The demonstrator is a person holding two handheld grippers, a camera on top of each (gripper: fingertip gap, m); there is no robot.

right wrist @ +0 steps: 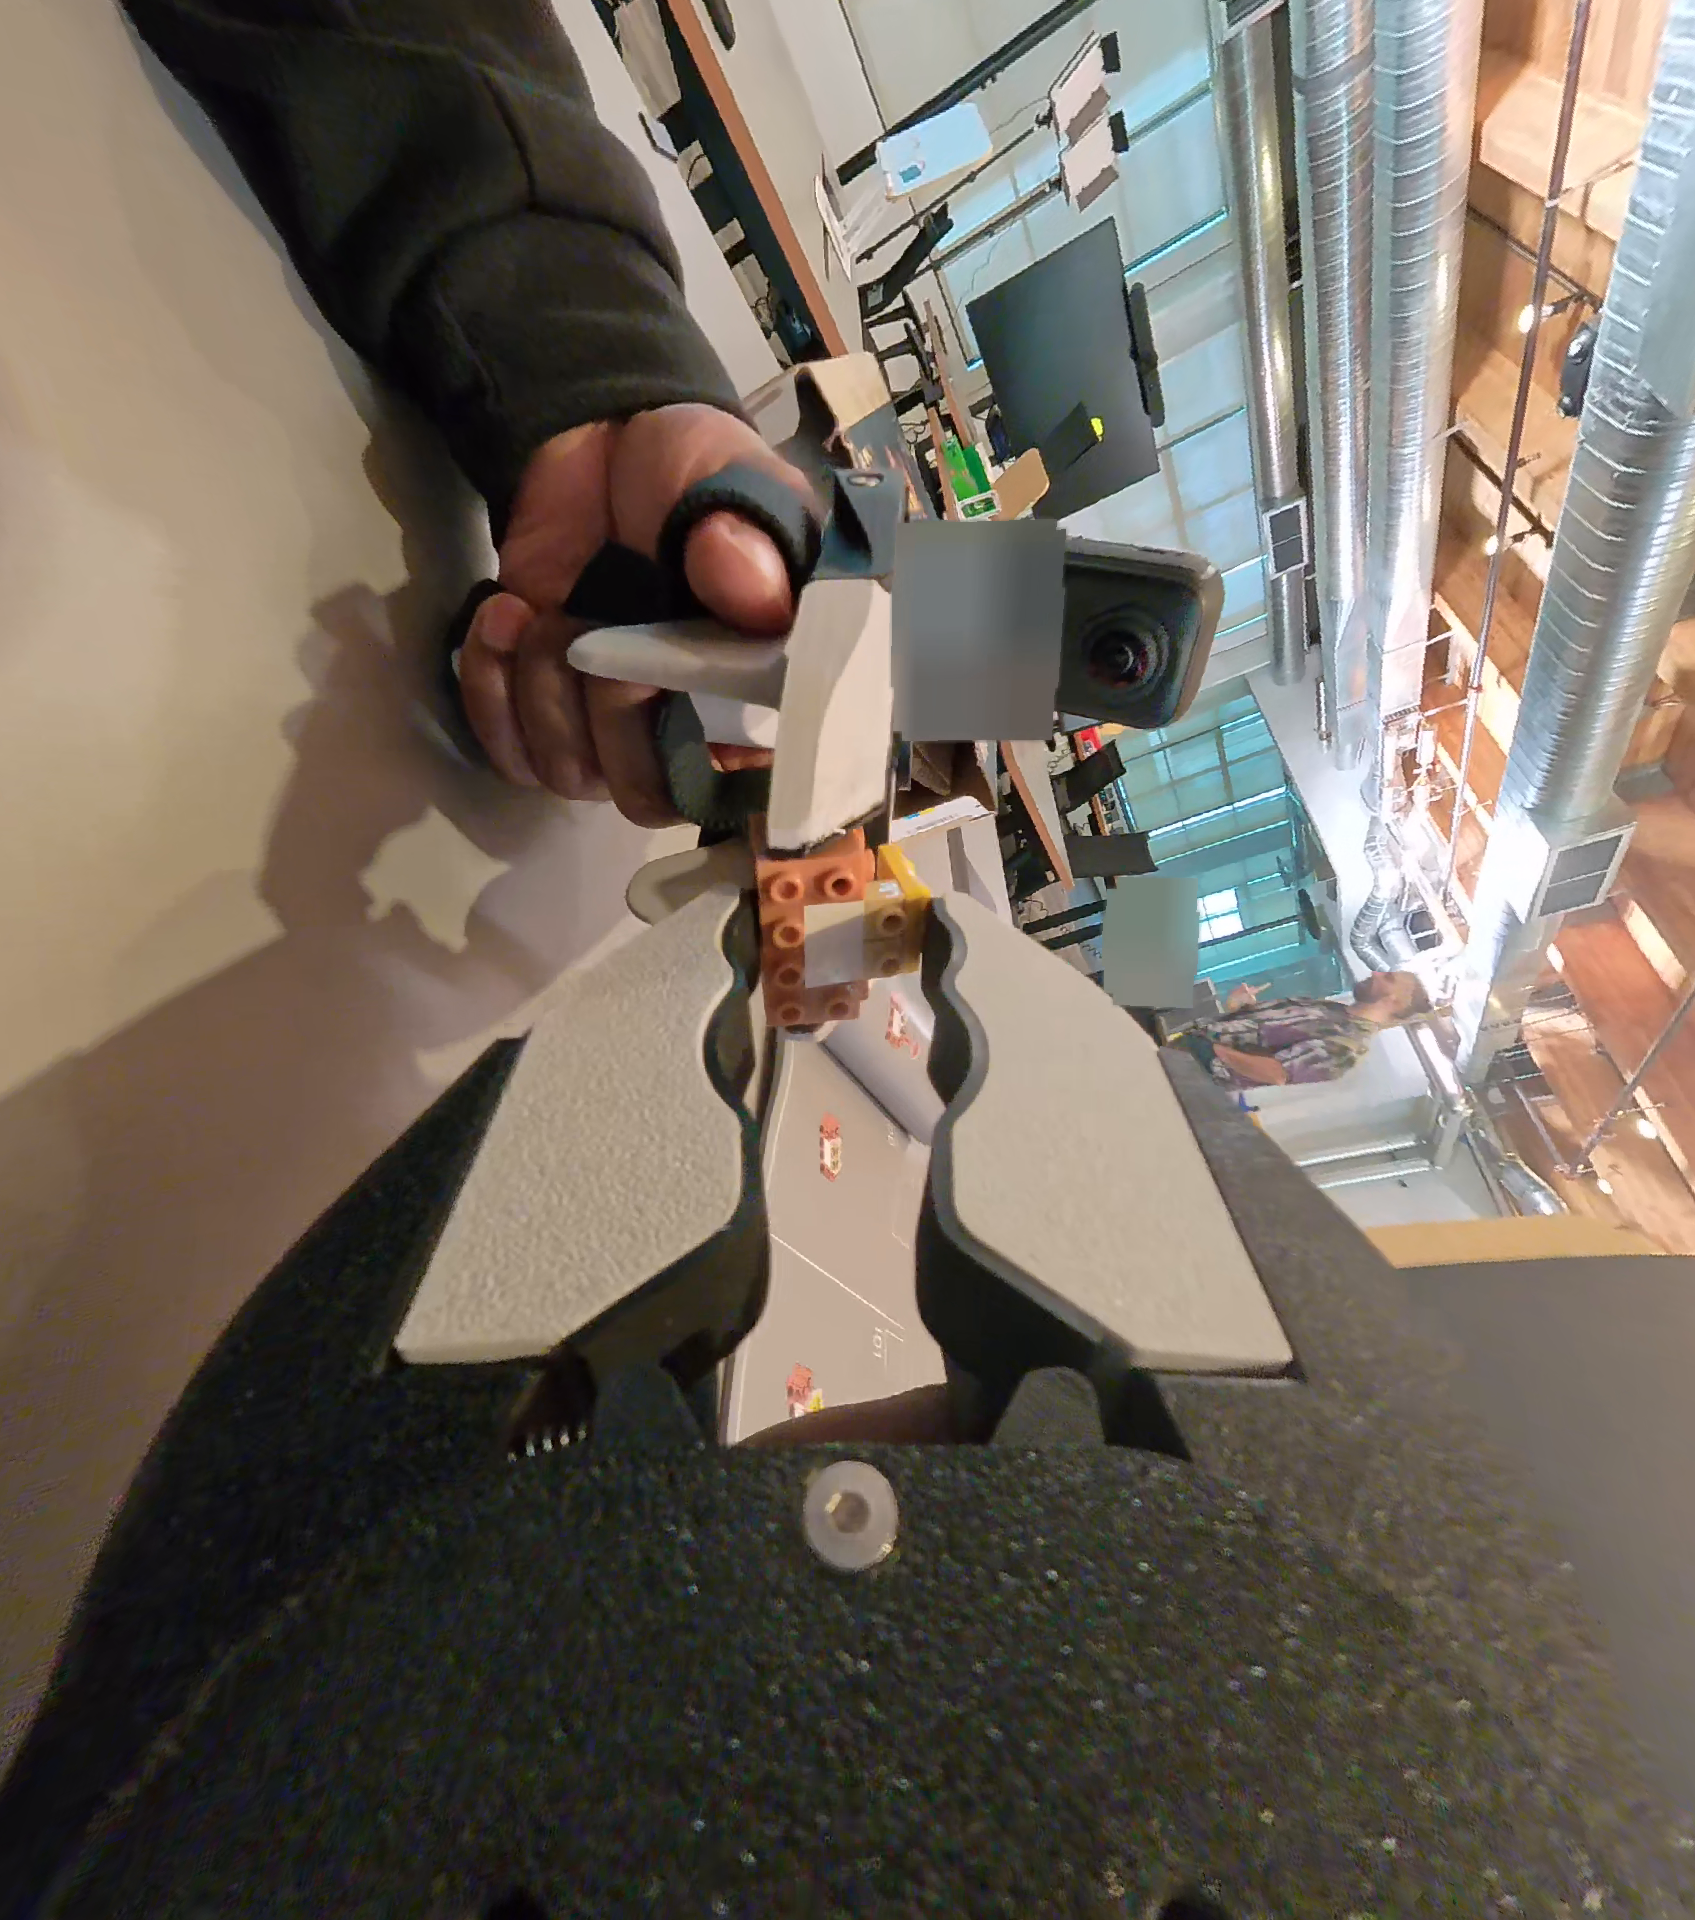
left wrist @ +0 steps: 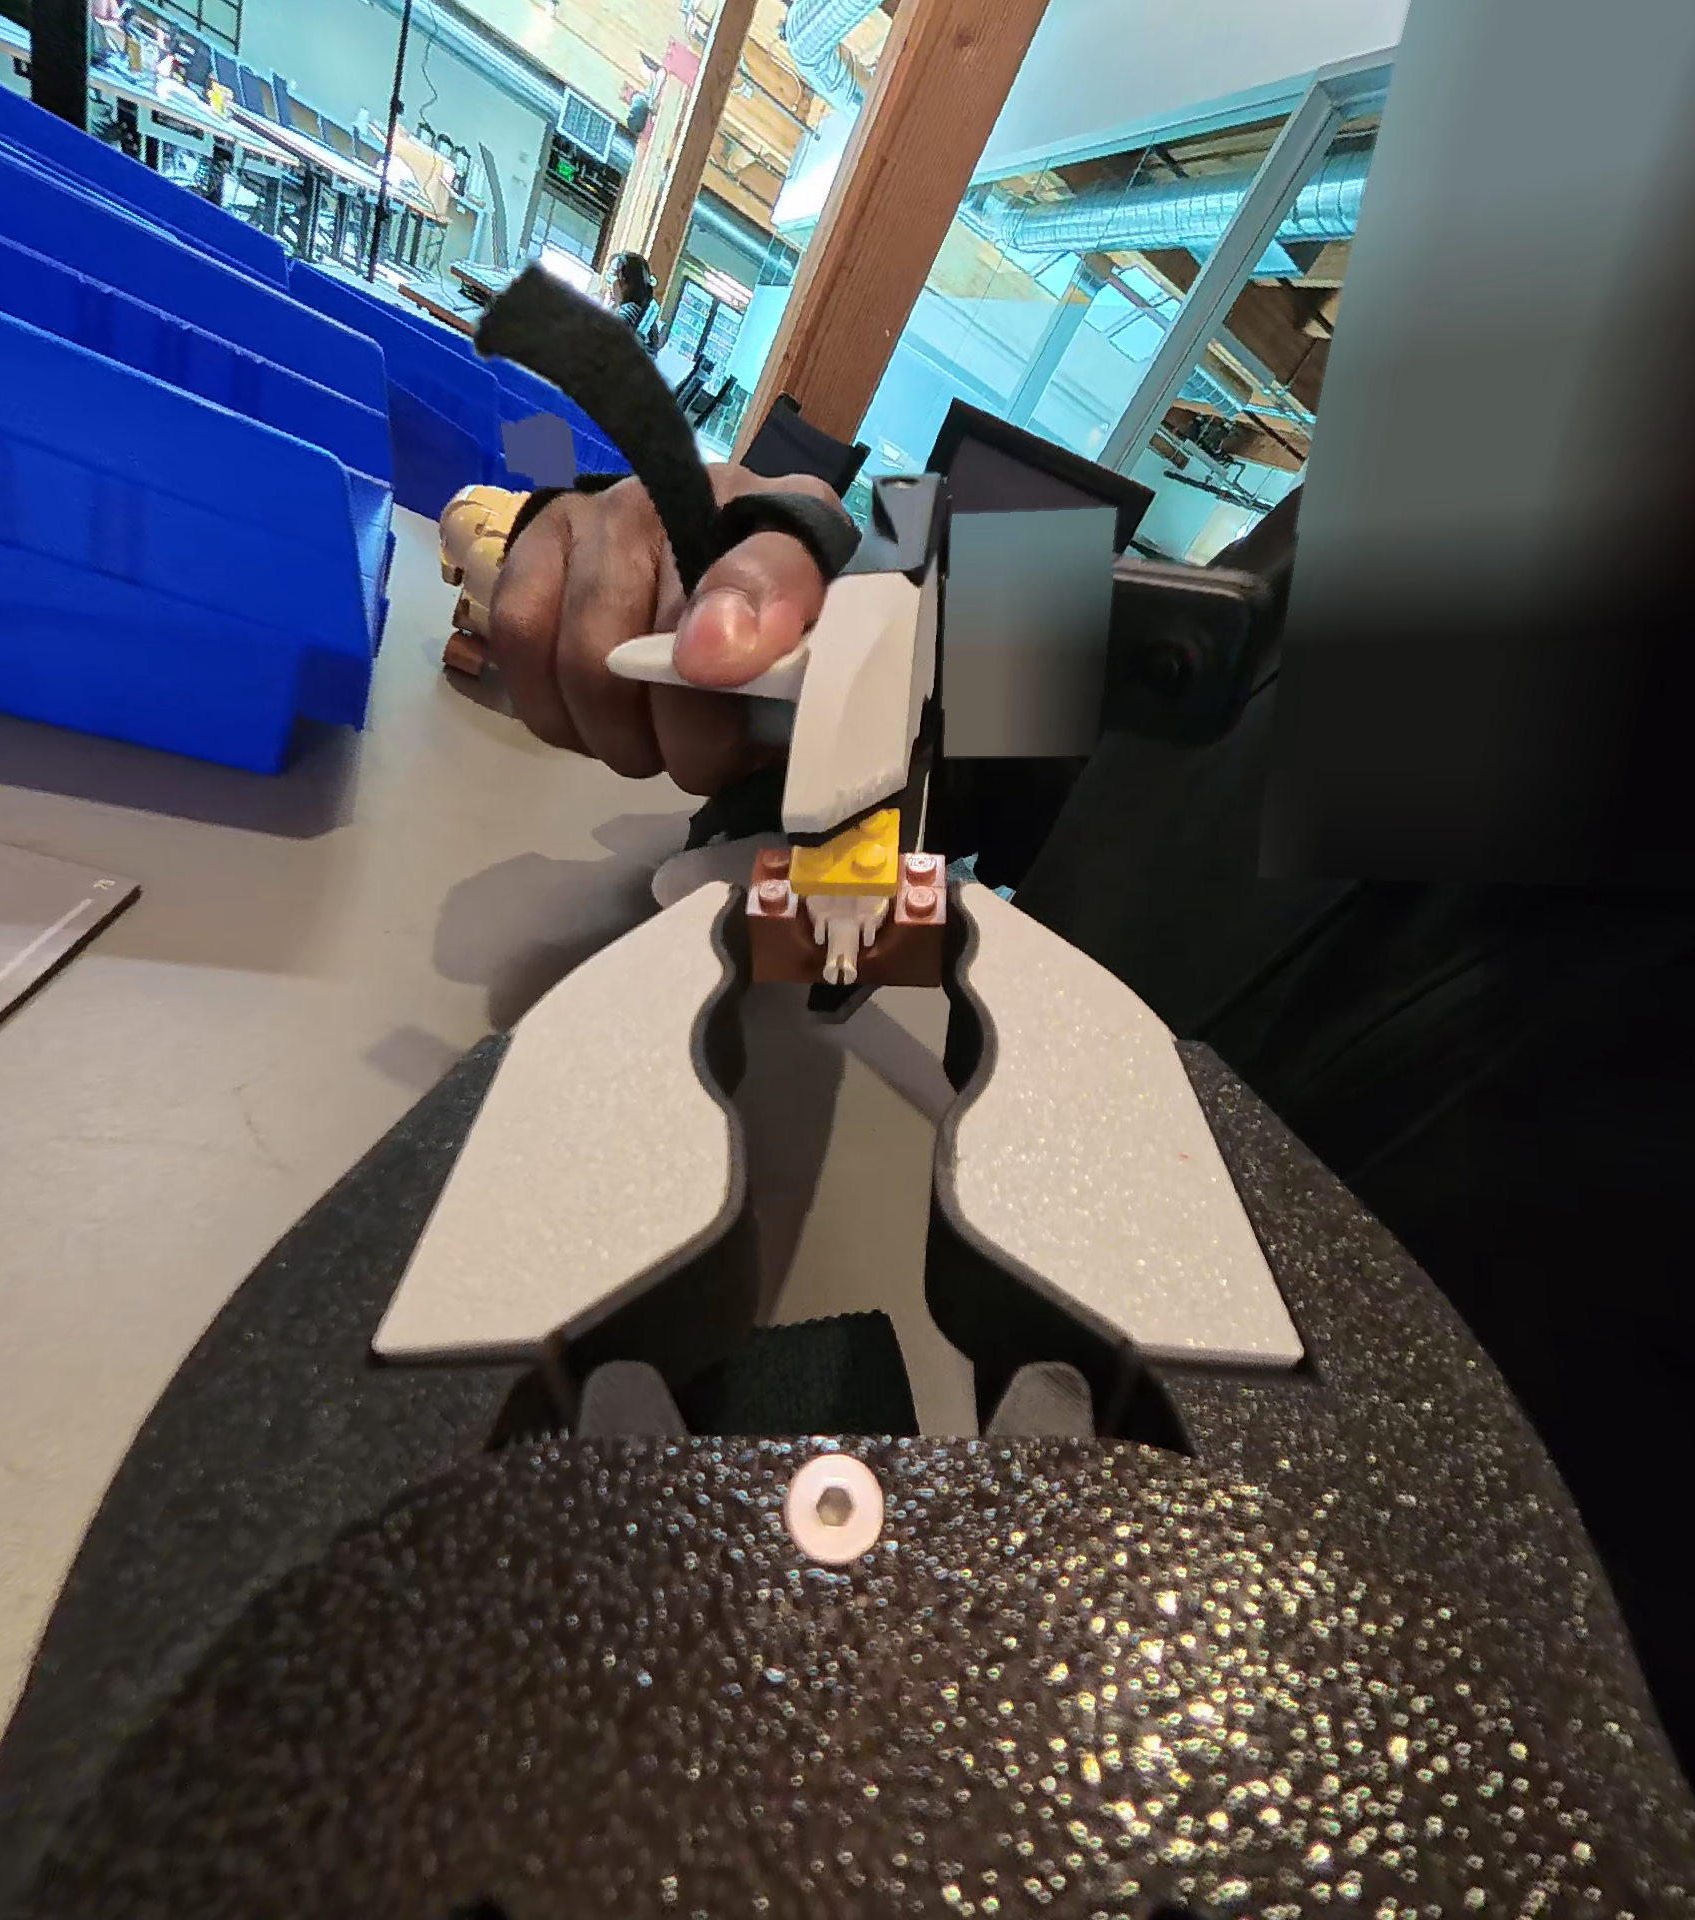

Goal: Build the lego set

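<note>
Closest in the left wrist view, the left gripper (left wrist: 848,935) clamps the brown brick block (left wrist: 848,940) by its two sides, studs up, above the grey table (left wrist: 147,1091). Just beyond, the right gripper (left wrist: 858,821) meets it from above, gripping the yellow plate (left wrist: 848,862) on the block's top; how firmly plate and block join is hidden. Farther left lie a tan brick figure (left wrist: 474,551) and blue bins (left wrist: 95,468).

Tan brick figure (left wrist: 475,540) half hidden behind a hand (left wrist: 614,613), blue bins (left wrist: 126,499) cut by frame edge, tiny brick pieces (right wrist: 829,1143) on table indistinct
</note>
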